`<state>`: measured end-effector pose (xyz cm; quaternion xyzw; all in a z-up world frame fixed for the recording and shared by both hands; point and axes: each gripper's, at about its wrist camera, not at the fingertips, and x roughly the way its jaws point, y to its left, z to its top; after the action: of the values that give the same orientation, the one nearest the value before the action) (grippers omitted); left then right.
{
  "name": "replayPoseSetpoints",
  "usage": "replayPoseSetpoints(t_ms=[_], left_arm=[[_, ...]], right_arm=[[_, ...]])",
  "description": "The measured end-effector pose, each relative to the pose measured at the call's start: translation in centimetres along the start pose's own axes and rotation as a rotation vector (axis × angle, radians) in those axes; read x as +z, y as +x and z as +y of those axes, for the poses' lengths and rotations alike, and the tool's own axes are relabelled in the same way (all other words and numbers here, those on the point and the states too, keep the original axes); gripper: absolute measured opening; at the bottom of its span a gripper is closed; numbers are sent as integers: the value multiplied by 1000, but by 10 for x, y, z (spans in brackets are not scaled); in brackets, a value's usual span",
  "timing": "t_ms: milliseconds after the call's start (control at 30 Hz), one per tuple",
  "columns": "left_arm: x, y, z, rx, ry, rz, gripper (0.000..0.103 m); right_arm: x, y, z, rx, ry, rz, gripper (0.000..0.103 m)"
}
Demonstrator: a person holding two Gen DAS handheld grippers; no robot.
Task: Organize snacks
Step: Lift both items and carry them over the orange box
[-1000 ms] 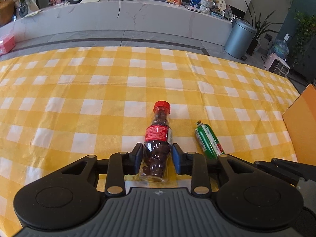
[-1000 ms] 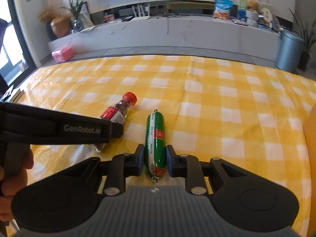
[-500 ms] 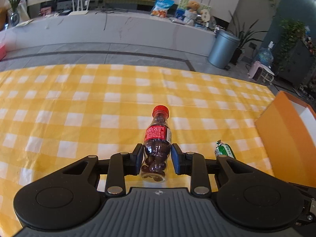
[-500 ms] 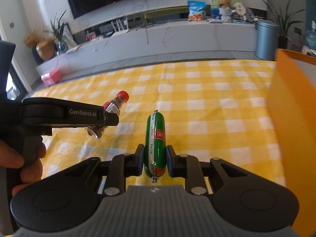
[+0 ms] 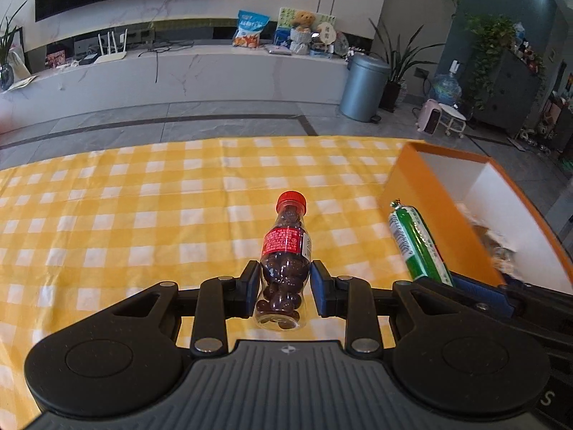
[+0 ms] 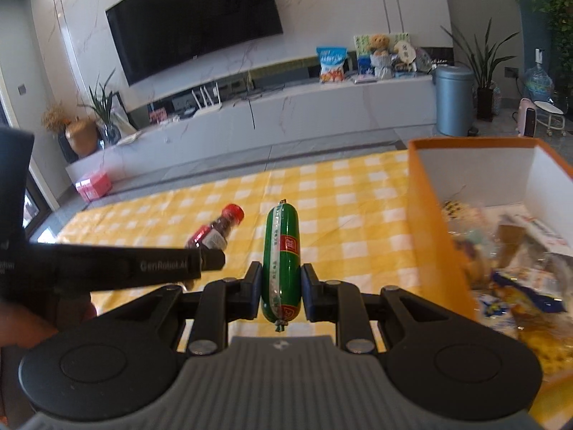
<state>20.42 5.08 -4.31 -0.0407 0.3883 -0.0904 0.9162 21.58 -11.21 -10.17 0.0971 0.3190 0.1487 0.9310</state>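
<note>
While both snacks are up over the yellow checked cloth, I'd carry each one past the orange box wall on the right before letting go. Left gripper is clamped on the candy bottle, its body squeezed between the pads; right gripper pinches the green sausage mid-length. Box already has packets in it.

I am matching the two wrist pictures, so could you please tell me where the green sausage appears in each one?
Left wrist: the sausage is at right of centre, beside the orange box, held by the right gripper at the lower right.
Right wrist: the sausage is at centre, clamped in the right gripper.
Shared landmark: the grey bin on the floor behind the table.
</note>
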Motion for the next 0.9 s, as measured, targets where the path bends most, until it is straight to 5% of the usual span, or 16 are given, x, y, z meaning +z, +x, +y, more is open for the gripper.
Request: replayPoseSetpoints(t_ms=[467,700,900], left_arm=[[16,-40,-105,-163,106,2,34],[44,-8,-159,-233,219,79,34],[49,28,-191,-298,288,200,34]], right_arm=[[13,-113,-94,-54,101,-104,21],[38,-134,-168,-113,179,12,21],[55,-115,-205,-148,115,138,21]])
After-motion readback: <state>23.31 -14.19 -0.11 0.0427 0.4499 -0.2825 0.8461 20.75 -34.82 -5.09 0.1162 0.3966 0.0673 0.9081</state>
